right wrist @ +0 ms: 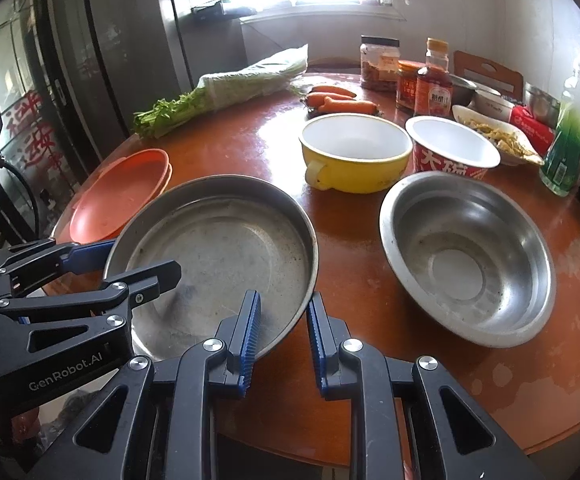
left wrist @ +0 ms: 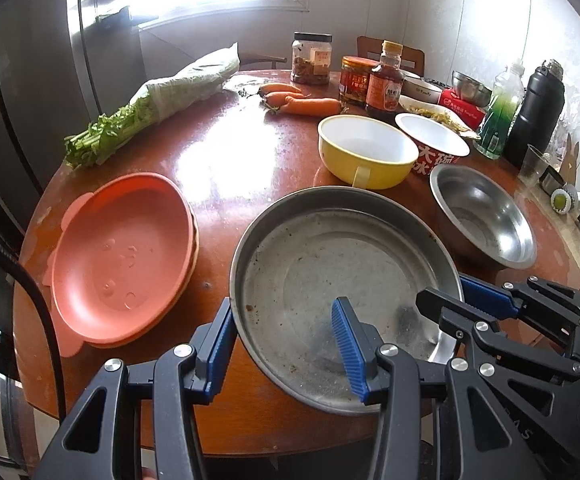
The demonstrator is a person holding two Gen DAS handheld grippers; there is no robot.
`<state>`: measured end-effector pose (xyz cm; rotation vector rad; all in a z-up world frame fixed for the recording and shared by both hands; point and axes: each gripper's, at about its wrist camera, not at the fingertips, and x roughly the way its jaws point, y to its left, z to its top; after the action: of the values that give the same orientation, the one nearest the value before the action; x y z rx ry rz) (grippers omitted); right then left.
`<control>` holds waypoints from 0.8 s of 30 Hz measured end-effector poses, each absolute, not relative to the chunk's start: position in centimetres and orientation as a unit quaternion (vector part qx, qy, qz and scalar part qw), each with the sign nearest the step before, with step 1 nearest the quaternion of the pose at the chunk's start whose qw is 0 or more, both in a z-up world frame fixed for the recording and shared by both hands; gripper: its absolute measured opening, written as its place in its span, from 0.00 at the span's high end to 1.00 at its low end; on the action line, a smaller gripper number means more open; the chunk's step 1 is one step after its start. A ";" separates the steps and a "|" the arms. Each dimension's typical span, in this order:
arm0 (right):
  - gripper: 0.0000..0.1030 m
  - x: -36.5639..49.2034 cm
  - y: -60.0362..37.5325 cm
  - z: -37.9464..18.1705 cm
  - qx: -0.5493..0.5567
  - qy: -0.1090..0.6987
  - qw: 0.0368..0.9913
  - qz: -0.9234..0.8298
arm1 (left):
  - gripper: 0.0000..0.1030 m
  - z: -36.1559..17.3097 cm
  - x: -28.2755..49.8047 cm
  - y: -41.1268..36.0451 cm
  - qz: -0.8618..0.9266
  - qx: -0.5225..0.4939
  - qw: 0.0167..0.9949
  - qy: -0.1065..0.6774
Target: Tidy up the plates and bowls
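I held the round metal pan (left wrist: pixel 342 264) from two sides at the near edge of the brown round surface (left wrist: pixel 225 168). My right gripper (right wrist: pixel 283 300) had its jaws closed narrow on the pan's rim, with one blue pad inside the pan and the other outside it. My left gripper (left wrist: pixel 283 308) stood at the opposite side of the rim with its jaws partly open. Its outer pad lay against the outside wall and its inner pad (left wrist: pixel 350 344) was over the pan's floor, but I could not tell if this one really pressed. I also could not tell if the pan rested on the surface or was a little above it. The pan was empty, with dull stains on its bottom. To its left lay a stack of pink plates (left wrist: pixel 125 256), just beside it. To its right stood a steel bowl (left wrist: pixel 486 216), close but apart. Behind the pan were a yellow bowl (left wrist: pixel 370 152) with a handle and a red paper bowl (left wrist: pixel 434 136), side by side. Farther back lay carrots (left wrist: pixel 310 106), a wrapped bundle of greens (left wrist: pixel 149 112), and some jars and bottles.
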<state>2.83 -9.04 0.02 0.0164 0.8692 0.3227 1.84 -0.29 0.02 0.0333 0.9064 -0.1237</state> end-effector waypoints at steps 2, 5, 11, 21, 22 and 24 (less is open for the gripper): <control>0.77 2.8 -8.9 0.5 0.008 0.415 0.896 0.156 | 0.53 0.5 1.8 0.0 -0.062 0.016 0.899 0.433; 0.77 2.9 -8.6 1.3 0.009 0.407 0.899 0.162 | 0.53 1.5 1.8 0.7 -0.060 0.015 0.904 0.424; 0.77 3.5 -7.2 2.9 0.002 0.393 0.904 0.168 | 0.53 3.2 2.1 2.3 -0.055 0.011 0.912 0.406; 0.77 4.5 -4.9 4.7 -0.010 0.377 0.909 0.175 | 0.53 4.9 2.4 5.0 -0.046 -0.005 0.921 0.386; 0.77 4.6 -4.6 4.9 -0.013 0.373 0.911 0.177 | 0.53 5.0 2.5 5.3 -0.045 -0.006 0.922 0.385; 0.77 4.9 -4.0 5.2 -0.016 0.372 0.911 0.178 | 0.53 5.3 2.6 5.9 -0.043 -0.009 0.923 0.383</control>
<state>4.91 -3.97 5.20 -0.0327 0.7670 0.3670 2.62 5.90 5.27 -0.0189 0.7858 -0.0875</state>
